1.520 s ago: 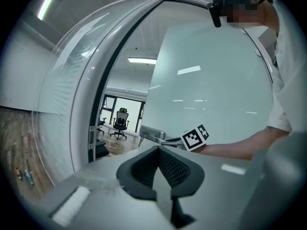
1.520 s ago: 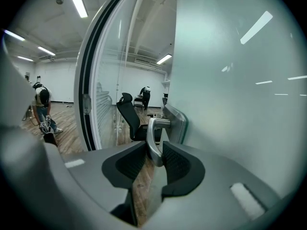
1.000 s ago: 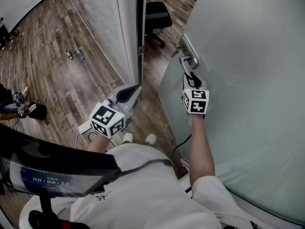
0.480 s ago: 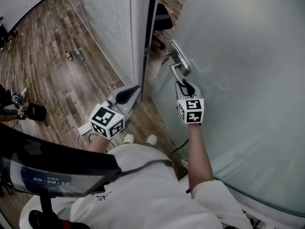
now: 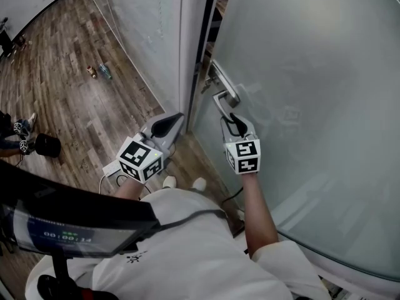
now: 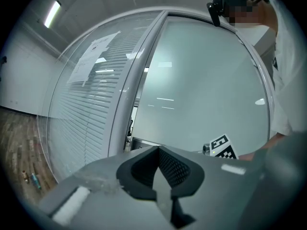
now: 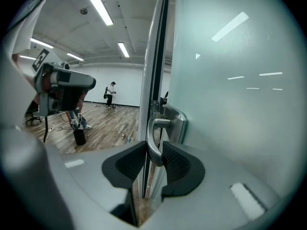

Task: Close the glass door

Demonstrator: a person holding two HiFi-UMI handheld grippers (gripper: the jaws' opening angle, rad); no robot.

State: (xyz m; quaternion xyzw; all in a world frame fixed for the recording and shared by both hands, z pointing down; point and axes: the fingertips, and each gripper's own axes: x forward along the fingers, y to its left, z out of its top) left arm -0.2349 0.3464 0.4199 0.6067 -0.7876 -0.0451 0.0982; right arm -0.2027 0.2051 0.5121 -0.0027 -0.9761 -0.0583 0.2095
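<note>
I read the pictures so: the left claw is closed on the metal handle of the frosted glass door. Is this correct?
Not quite. It is the right claw that is closed on the metal handle of the frosted glass door, as the right gripper view shows. The left claw is shut with nothing in it.

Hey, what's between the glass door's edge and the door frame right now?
Just a narrow open gap between the glass door and door frame, nothing in it. Head view shows it; so does the right gripper view, beside the handle.
</note>
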